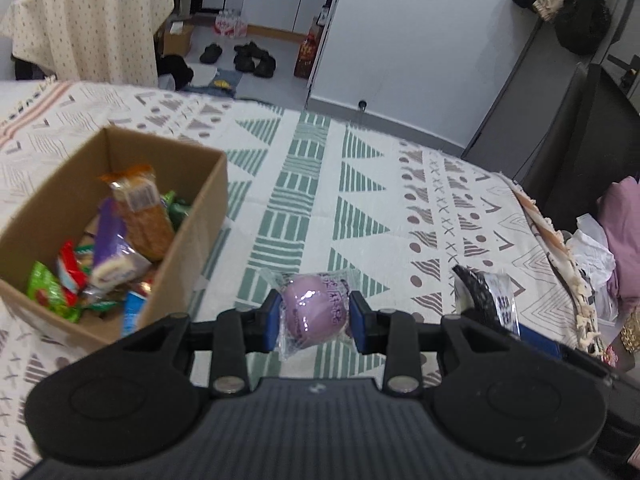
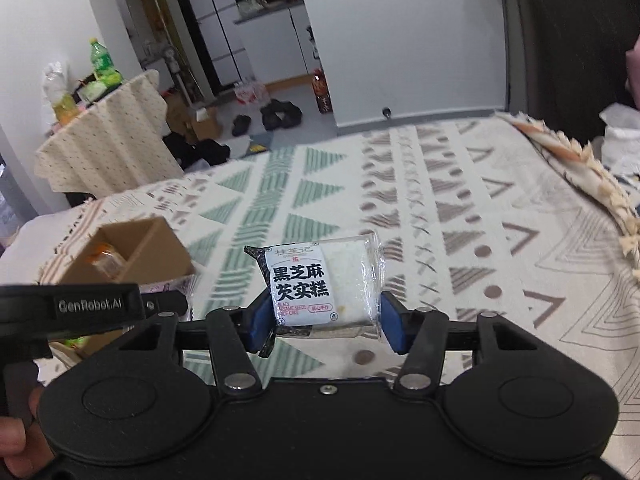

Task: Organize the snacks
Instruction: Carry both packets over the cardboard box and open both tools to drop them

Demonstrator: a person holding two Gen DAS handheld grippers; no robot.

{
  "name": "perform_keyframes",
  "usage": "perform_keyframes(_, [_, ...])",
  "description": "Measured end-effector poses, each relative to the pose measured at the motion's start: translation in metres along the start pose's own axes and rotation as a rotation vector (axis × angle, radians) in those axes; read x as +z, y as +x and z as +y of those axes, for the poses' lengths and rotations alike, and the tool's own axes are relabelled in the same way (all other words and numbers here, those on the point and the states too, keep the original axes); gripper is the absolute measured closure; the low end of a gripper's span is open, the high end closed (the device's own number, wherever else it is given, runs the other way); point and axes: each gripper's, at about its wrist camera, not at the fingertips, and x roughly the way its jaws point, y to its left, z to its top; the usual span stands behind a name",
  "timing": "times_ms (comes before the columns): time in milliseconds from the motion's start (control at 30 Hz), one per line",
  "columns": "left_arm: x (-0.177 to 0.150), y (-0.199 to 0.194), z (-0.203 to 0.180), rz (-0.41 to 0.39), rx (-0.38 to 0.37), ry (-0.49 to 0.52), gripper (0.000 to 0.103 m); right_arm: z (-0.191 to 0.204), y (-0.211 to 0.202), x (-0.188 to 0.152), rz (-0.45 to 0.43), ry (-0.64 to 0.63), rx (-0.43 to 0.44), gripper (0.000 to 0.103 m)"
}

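Nearest in the left wrist view, the left gripper (image 1: 313,317) is clenched on a round purple bun sealed in clear plastic film (image 1: 314,309), its blue pads (image 1: 271,322) pressing the wrapper's two sides, held above the patterned cream-and-green tablecloth (image 1: 360,184). In the right wrist view, the right gripper (image 2: 326,322) is clenched on a square white cake in a clear packet with a black-and-white label (image 2: 320,284), gripped at the lower edges and standing upright over the cloth.

Both snacks look light and soft. The bun would likely squash under a hard squeeze, and the glossy film seems slippery, so a gentle hold across the widest part of each appears safest. The cake packet looks a little firmer, and holding it low on the sides suits it.

Further off to the left sits one open brown cardboard box (image 1: 192,216), already holding a jumble of wrapped snacks, too tangled to count exactly. I count two snacks in hand, one per gripper, and none loose on the cloth.
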Motion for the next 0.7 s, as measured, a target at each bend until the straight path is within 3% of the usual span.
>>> perform_keyframes(433, [0.023, -0.065, 0.04, -0.118, 0.027, 0.006, 0.069, 0.041, -0.037, 0.001, -0.108, 0.02, 0.077, 0.049])
perform_keyframes(700, [0.037, -0.086, 0.075, -0.155, 0.04, -0.035, 0.069, 0.077, -0.037, 0.003, -0.126, -0.005, 0.135, 0.049])
